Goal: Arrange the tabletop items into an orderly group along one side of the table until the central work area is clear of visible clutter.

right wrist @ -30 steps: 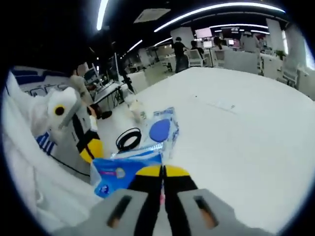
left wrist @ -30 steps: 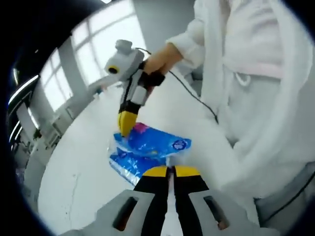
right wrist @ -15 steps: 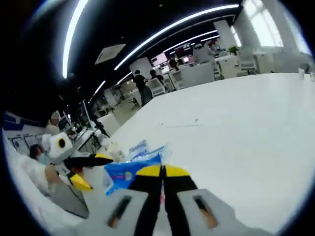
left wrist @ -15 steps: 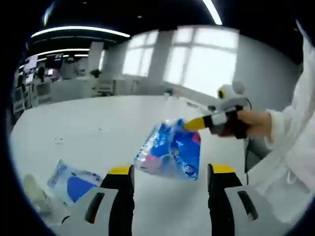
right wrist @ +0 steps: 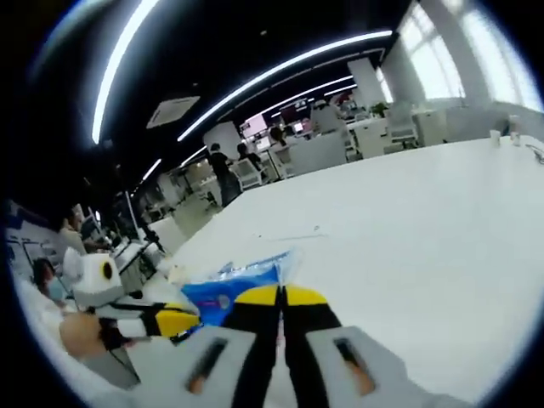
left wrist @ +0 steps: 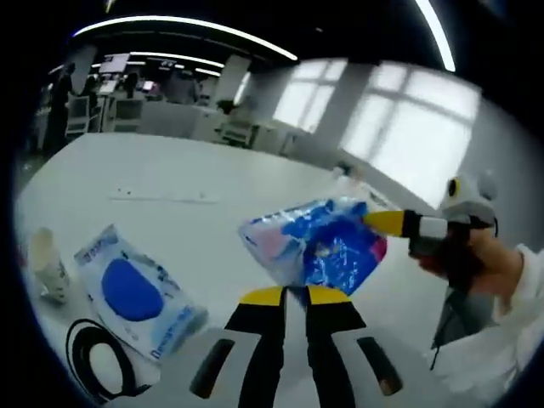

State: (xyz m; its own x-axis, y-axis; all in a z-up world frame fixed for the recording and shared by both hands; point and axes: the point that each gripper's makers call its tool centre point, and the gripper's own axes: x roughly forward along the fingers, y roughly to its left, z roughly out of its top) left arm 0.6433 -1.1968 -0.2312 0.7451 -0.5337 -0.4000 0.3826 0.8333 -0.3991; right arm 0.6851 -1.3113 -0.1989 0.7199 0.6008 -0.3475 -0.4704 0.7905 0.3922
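Note:
A blue and pink plastic packet [left wrist: 316, 246] hangs in the air above the white table [left wrist: 204, 221], held from two sides. My left gripper [left wrist: 295, 297] is shut on its lower edge. My right gripper [left wrist: 372, 223] comes in from the right, held by a person's hand [left wrist: 484, 265], and is shut on the packet's upper right corner. In the right gripper view the packet [right wrist: 223, 299] lies just behind my right gripper [right wrist: 281, 297], whose jaws are pressed together. My left gripper [right wrist: 192, 321] reaches the packet from the left there.
A flat white pouch with a blue oval [left wrist: 132, 291], a black coiled cable [left wrist: 92, 372] and a small white cup [left wrist: 47, 265] lie on the table at the lower left. The broad table top [right wrist: 408, 238] stretches away; people and desks stand far behind.
My left gripper's jaws, wide open half a second ago with the packet between them, have closed on its lower edge. Both views have swung; the right gripper still holds the packet aloft.

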